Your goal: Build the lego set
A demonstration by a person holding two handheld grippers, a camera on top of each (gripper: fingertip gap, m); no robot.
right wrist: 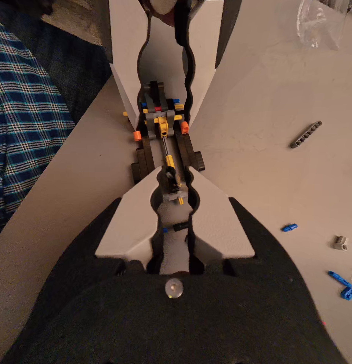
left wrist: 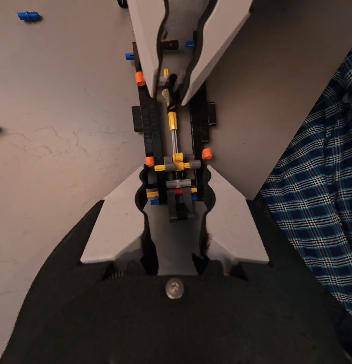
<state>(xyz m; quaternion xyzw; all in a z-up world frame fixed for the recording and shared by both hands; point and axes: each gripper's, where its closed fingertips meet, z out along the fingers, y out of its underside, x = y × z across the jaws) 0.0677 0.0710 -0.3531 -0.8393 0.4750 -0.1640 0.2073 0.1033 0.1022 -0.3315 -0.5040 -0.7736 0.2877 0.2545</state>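
A long black Lego frame (left wrist: 151,126) with orange bushes and a yellow-and-silver piston (left wrist: 173,126) down its middle lies on the pale table. My left gripper (left wrist: 176,167) clamps the frame's near end, its pads against the black side beams. The frame also shows in the right wrist view (right wrist: 146,149), with the left gripper (right wrist: 163,124) at its far end. My right gripper (right wrist: 175,167) faces it from the other end. Its fingers are nearly closed on a small black piece (right wrist: 168,177) at the piston's end. The right gripper also shows in the left wrist view (left wrist: 168,100).
Loose parts lie on the table right of my right gripper: a grey holed beam (right wrist: 306,134), a blue pin (right wrist: 289,227), a tan connector (right wrist: 341,242), a blue crank-like part (right wrist: 342,285) and a clear plastic bag (right wrist: 317,25). A person's plaid clothing (right wrist: 23,118) is past the table edge. The left gripper's tips are roughly 6 cm from the right gripper's.
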